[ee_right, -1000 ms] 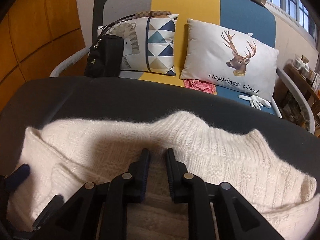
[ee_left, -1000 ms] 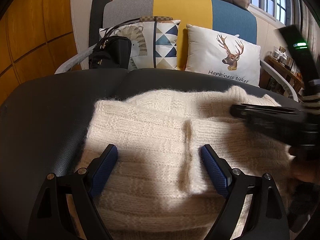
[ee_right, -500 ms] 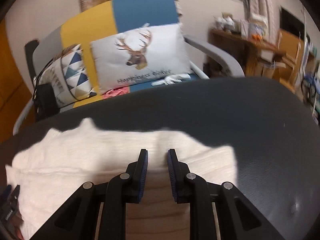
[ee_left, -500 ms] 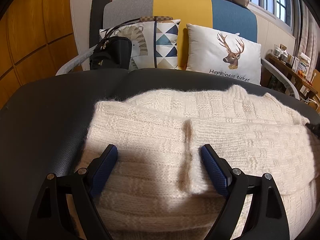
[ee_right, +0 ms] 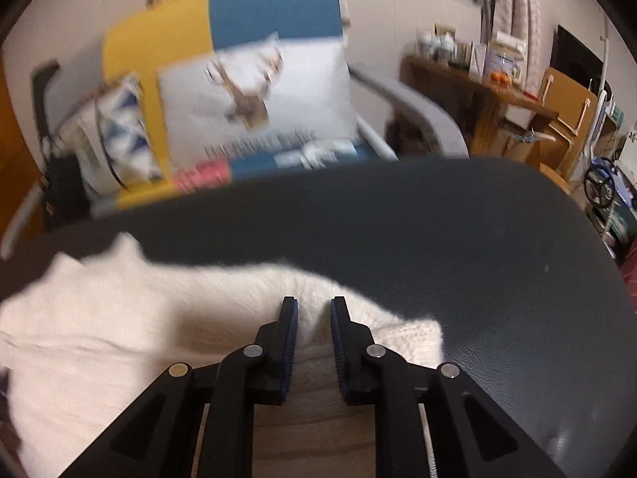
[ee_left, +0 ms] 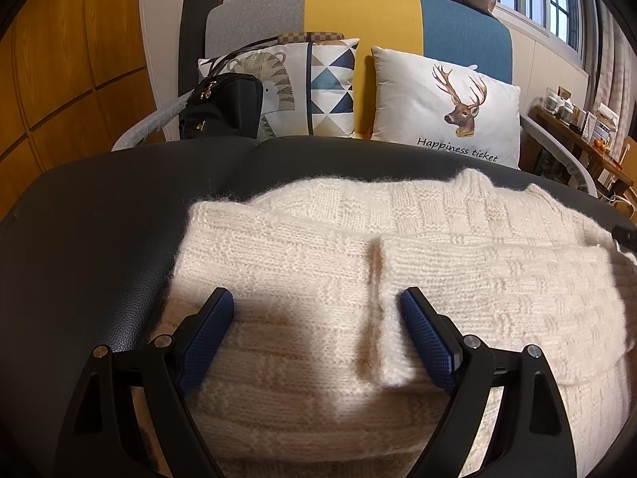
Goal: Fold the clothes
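The cream knit sweater (ee_left: 398,279) lies flat on the dark leather-grain table (ee_left: 87,239), partly folded: 2 sleeve panels are laid across its front and meet at a vertical seam near the middle. The yarn is fuzzy, worked in a ribbed, basket-weave pattern.

Left gripper (ee_left: 316,302): jaws spread wide, the blue textured pads (ee_left: 205,336) resting on or just over the knit, 1 either side of the seam; nothing is clamped.

Right gripper (ee_right: 313,310): jaws drawn close with a narrow gap, at the sweater's right edge (ee_right: 398,326). A ridge of knit sits between the pads; the view is blurred, so a firm pinch cannot be confirmed.

Beyond the table stands a sofa (ee_left: 358,12) in grey, yellow and blue panels, carrying a deer-print cushion (ee_left: 446,107), a triangle-pattern cushion (ee_left: 314,87) and a black handbag (ee_left: 223,107).
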A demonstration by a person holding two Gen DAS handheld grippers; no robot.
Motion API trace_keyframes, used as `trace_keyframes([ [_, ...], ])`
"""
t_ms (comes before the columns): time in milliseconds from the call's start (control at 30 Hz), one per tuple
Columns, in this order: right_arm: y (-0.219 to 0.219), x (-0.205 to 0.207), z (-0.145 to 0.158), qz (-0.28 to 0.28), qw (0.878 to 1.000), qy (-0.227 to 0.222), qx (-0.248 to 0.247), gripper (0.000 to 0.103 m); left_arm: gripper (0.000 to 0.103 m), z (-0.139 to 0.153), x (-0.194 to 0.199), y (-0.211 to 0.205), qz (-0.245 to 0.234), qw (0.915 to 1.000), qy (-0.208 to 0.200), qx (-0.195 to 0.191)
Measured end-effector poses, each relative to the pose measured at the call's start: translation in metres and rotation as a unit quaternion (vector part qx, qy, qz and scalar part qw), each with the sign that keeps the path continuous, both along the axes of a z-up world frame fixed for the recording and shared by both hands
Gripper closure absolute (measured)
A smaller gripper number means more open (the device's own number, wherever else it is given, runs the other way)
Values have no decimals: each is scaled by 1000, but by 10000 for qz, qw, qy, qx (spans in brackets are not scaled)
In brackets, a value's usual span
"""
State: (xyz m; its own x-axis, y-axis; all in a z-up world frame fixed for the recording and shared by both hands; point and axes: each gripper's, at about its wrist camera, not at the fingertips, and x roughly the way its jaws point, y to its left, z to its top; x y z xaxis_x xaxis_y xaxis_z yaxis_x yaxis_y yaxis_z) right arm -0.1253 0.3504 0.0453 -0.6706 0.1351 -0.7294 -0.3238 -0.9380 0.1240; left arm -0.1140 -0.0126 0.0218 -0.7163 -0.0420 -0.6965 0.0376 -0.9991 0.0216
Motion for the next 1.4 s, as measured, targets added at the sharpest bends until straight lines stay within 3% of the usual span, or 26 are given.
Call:
trace_keyframes([
  [67,-11,-6,3,249,9992,137,-286,85,15,0,0,0,0,10000,2,4],
  [200,-37,-31,-9,628,9977,-171,-185,85,15,0,0,0,-1,10000,5,23],
  [267,-44,-39,-15,647,9974,-304,-69,85,15,0,0,0,-3,10000,10,31],
  [500,-59,-34,-1,604,9981,-77,-98,85,15,0,1,-1,-6,10000,15,69],
  [633,-67,-32,6,579,9982,52,-115,80,15,0,1,-1,-3,10000,21,81],
  [700,-96,-32,12,1110,9928,287,-355,80,15,1,1,0,-3,10000,22,95],
  [833,-183,-49,6,2534,9647,258,-670,80,15,1,1,0,-7,9999,35,155],
  [967,-249,-73,-9,3357,9356,-41,-1093,80,14,0,2,-1,-12,9998,62,211],
  [1067,-278,-89,-19,3717,9209,-265,-1140,80,15,-1,3,-5,48,9995,79,295],
  [1200,-280,-104,-28,3924,9104,-373,-1256,80,15,-2,3,-4,44,9995,108,295],
  [1267,-285,-107,-31,3877,9159,-352,-978,93,15,-3,3,-4,48,9995,111,296],
  [1400,-302,-104,-31,3736,9268,-259,-280,96,15,-3,4,-5,51,9994,114,327],
])
